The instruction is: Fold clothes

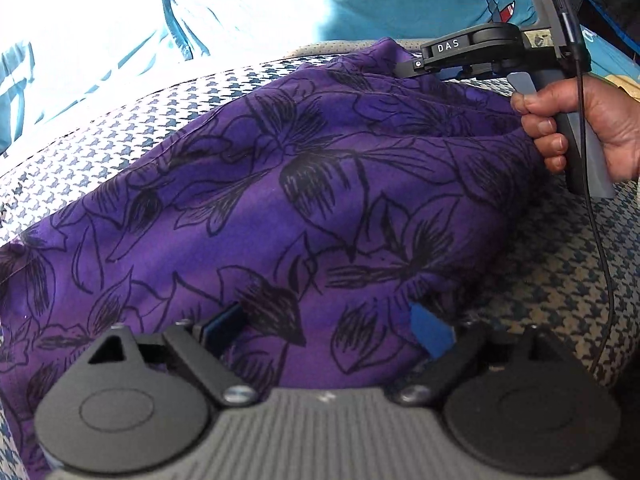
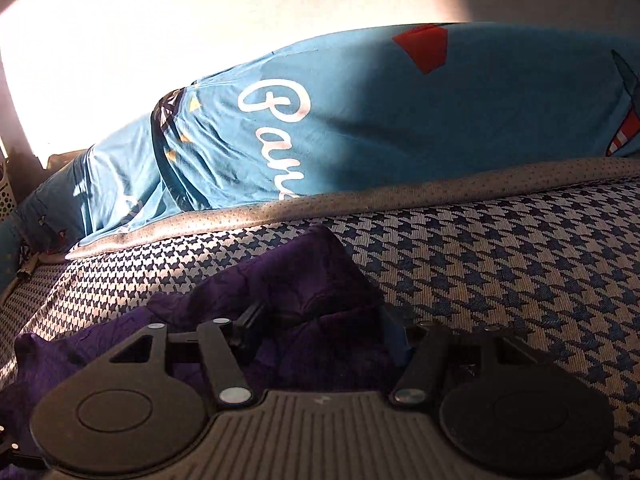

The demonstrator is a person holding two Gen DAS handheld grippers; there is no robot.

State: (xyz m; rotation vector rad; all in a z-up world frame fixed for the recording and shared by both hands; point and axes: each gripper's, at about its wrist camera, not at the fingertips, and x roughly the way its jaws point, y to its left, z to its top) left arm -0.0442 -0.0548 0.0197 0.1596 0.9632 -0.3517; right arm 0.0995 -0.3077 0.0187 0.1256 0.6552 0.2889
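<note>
Nearest the left wrist camera, the left gripper (image 1: pixel 326 330) stands with its two fingers spread wide over one purple garment (image 1: pixel 280 208), thin cloth printed with black outline flowers; the blue fingertips (image 1: pixel 430 326) press into the fabric, which runs between them unclamped. The garment lies rumpled, in soft ridges, on a seat cushion (image 1: pixel 120 128) of coarse woven blue-and-white houndstooth. At the garment's far right edge one hand (image 1: pixel 592 128) grips the handle of the right gripper (image 1: pixel 412 65), a black body marked "DAS" with a thin black cable (image 1: pixel 600 240) trailing down; its tips cannot be made out from this view. In the right wrist view the right gripper (image 2: pixel 316 326) has its two fingers set wide apart, a bunched fold of the purple garment (image 2: pixel 304 280) heaped between them, not pinched. Beyond, the cushion (image 2: pixel 500 248) ends in one grey dotted piping edge (image 2: pixel 360 196). Behind it rises one smooth blue cloth (image 2: pixel 360 112) with white script lettering and red shapes. Farthest, a plain wall (image 2: pixel 280 0) in strong sunlight
</note>
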